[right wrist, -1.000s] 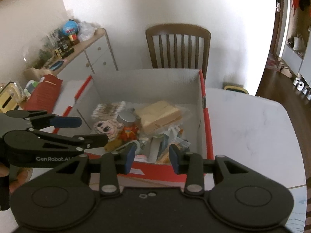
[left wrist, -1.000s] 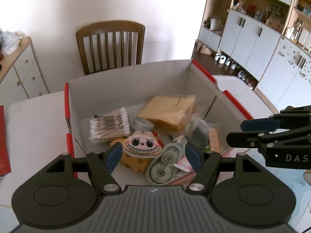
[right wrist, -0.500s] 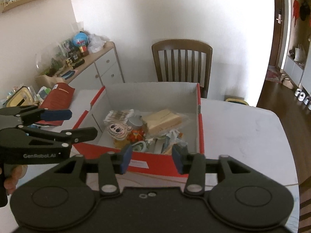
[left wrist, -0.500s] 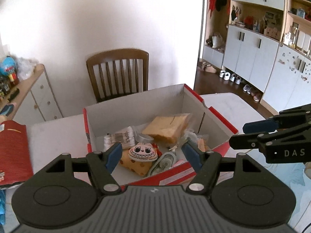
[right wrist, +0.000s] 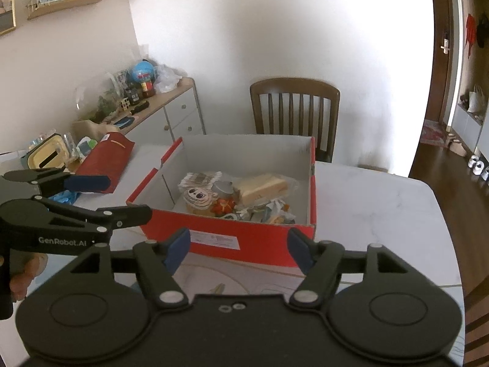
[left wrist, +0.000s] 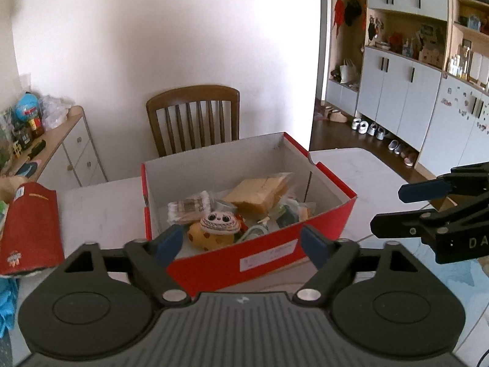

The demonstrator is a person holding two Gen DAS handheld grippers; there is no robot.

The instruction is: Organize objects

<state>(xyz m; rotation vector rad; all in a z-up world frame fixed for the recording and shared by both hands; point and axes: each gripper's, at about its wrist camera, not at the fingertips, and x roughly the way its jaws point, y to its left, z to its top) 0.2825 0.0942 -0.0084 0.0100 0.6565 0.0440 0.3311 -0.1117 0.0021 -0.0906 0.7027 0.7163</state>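
A red cardboard box (left wrist: 262, 253) (right wrist: 226, 240) stands on the white table. Inside lie a pack of cotton swabs (left wrist: 189, 206), a bagged sandwich (left wrist: 259, 191) (right wrist: 262, 185), a round plush face (left wrist: 218, 223) (right wrist: 198, 195), a yellow cheese-like toy (left wrist: 207, 238) and other small items. My left gripper (left wrist: 243, 244) is open and empty, held in front of the box's near wall. My right gripper (right wrist: 240, 249) is open and empty, also before the near wall. Each gripper shows at the side of the other's view.
A red flat bag (left wrist: 30, 226) (right wrist: 105, 159) lies on the table left of the box, with a blue cloth (right wrist: 65, 197) beside it. A wooden chair (left wrist: 194, 116) stands behind the table. A cluttered sideboard (right wrist: 146, 113) is at the left, cabinets (left wrist: 403, 101) at the right.
Both grippers have pulled back and up from over the box; the whole box now shows in front of them. The right gripper's jaws have opened wider.
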